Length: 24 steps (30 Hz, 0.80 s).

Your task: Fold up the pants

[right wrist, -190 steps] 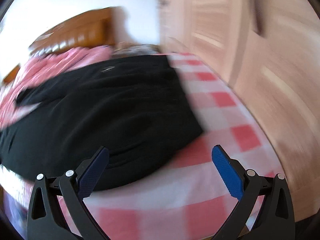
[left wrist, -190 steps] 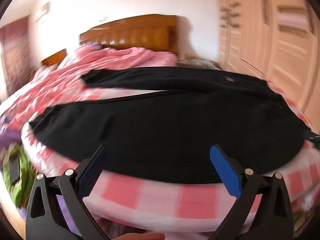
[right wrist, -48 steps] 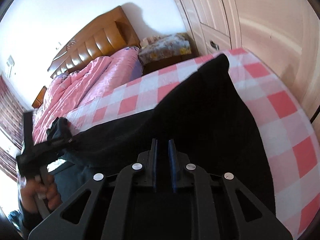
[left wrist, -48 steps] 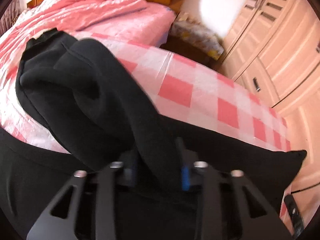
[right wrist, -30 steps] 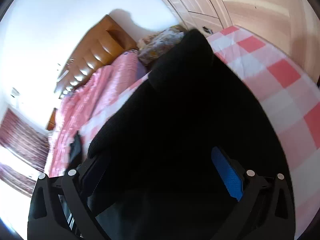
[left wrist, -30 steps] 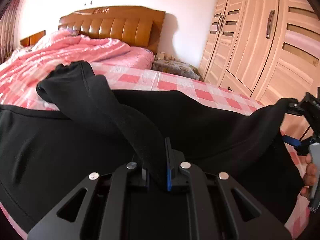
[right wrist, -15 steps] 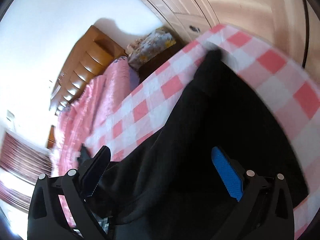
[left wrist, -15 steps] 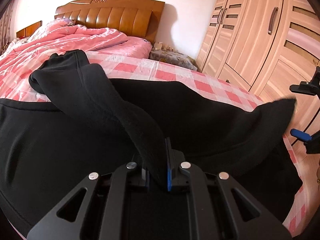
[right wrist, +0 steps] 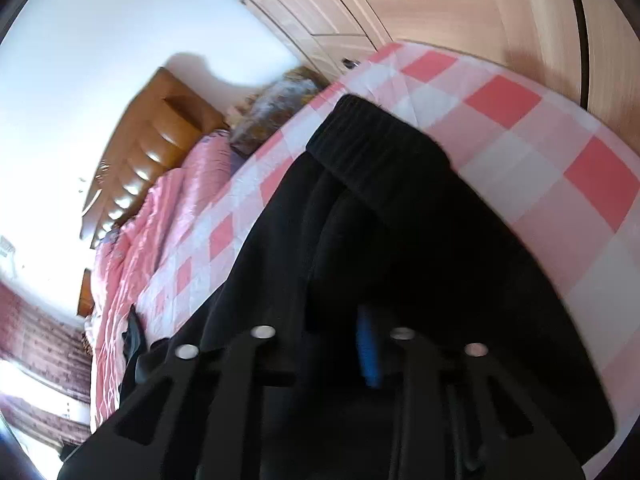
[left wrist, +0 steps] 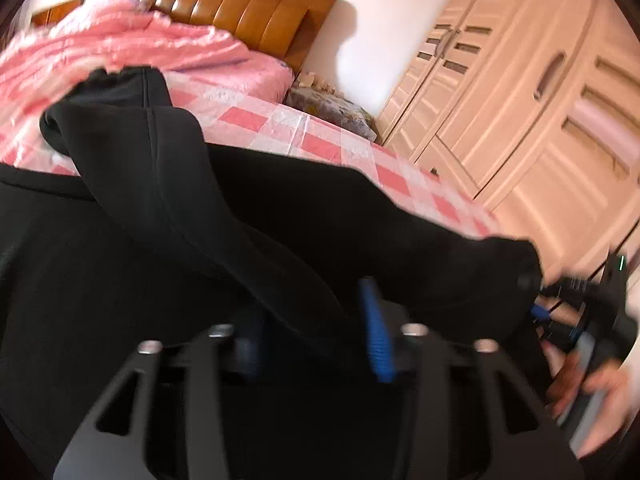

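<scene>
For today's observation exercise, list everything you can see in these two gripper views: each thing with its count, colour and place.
pants: one, black, spread across the checked sheet, one leg draped toward the near edge
checked sheet: one, pink and white, covering the bed
quilt: one, pink, bunched near the headboard
headboard: one, brown padded, against the wall
wardrobe: one, pale wood, right of the bed
bedside stand: one, patterned cover, between bed and wardrobe
left gripper: black with blue pads, jaws just opening, pant leg lying between them
right gripper: black with blue pad, jaws just closing on pants fabric
hand: one, holding the right gripper

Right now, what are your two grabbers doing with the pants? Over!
Left gripper just opening, black fabric pants leg still draped between. Right gripper just closing on the ribbed waistband end. Checked bedsheet clear.
</scene>
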Available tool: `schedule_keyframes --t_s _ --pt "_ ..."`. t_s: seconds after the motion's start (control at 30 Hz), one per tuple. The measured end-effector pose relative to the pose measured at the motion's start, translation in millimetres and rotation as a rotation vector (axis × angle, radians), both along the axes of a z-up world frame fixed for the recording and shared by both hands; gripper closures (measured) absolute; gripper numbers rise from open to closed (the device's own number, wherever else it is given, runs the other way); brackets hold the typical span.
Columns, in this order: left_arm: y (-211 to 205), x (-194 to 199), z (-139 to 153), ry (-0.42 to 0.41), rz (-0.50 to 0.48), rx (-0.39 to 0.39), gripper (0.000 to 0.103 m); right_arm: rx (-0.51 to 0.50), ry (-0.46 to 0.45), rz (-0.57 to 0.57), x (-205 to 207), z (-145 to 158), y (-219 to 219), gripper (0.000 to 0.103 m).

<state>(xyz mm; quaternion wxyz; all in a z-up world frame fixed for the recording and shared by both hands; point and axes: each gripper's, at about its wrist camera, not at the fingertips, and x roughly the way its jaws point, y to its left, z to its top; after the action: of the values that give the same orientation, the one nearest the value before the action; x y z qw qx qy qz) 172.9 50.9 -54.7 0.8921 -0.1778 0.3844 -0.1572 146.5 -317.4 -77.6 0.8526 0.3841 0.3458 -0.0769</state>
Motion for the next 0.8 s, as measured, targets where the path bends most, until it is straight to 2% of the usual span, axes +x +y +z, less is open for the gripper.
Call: schedule_keyframes --t_s 0.1,0.2,0.23,0.27,0.3,0.33,0.4,0.5,0.63,0.8 --pt "-1.2 20.1 4.5 0.071 -0.011 -0.034 0.044 -0.047 -0.038 0.037 -11.3 4.3 3.3 0.087" --pt "-3.9 36.5 -0.7 0.163 0.024 -0.023 0.048 -0.069 -0.077 0.049 -17.2 8.0 4.5 0.088" --pt "-2.5 37.2 -1.4 0.170 0.044 -0.024 0.071 -0.069 -0.084 0.054 -18.1 8.9 4.4 0.088" --pt "-1.8 37.7 -1.2 0.174 0.074 -0.004 0.085 -0.062 -0.088 0.056 -19.4 9.2 4.0 0.088" --pt "0.0 36.9 -0.9 0.167 0.075 -0.008 0.092 -0.046 -0.095 0.059 -20.7 8.1 2.2 0.088" --pt "4.2 33.9 -0.3 0.156 0.076 -0.026 0.094 -0.032 -0.105 0.061 -23.5 7.1 0.2 0.089" --pt "9.3 24.6 5.8 0.117 0.077 -0.042 0.094 -0.017 -0.123 0.072 -30.6 6.6 -0.4 0.089" --pt "18.9 -0.6 28.9 0.022 0.065 -0.039 0.094 -0.010 -0.163 0.095 -44.9 12.3 1.3 0.089" --pt "34.7 -29.2 56.8 -0.054 0.041 -0.054 0.094 -0.027 -0.215 0.123 -73.5 27.5 9.0 0.089" --pt "36.2 -70.7 68.5 -0.111 0.007 0.012 0.094 -0.081 -0.267 0.148 -116.9 45.6 18.0 0.089"
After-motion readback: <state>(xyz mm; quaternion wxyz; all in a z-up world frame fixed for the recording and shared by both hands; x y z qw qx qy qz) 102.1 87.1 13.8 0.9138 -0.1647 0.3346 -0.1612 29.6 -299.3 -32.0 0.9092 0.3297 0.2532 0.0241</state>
